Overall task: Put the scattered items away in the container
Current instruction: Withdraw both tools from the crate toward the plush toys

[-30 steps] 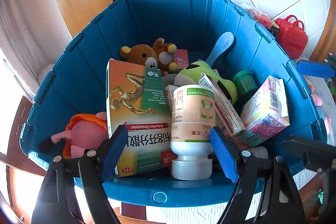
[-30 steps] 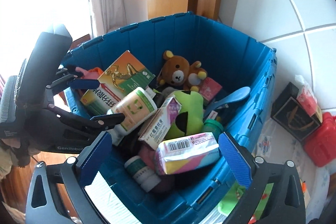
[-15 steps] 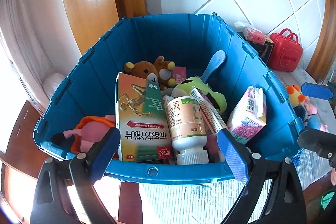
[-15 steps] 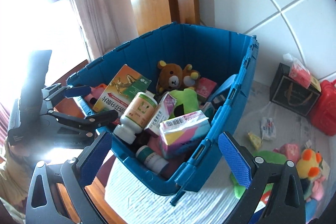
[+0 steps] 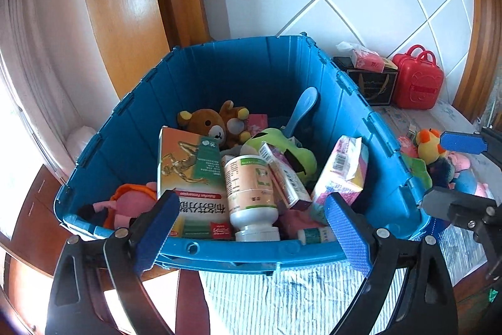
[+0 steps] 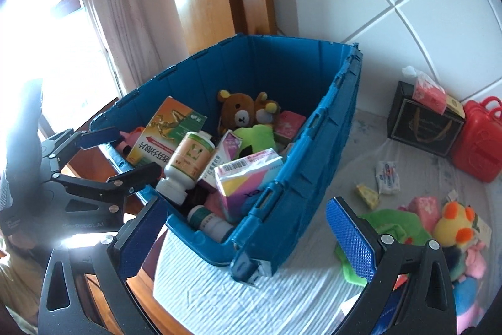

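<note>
White wall tiles rise behind the table [image 6: 219, 281]. On it stands the blue box [image 6: 301, 178], already full of toys and packets. More soft toys, like the yellow duck [image 6: 451, 225], lie on the table to the right of the box, nearest the right tongs [image 6: 248, 237]. Both the right and left tongs [image 5: 251, 231] are wide open and hold nothing.
</note>
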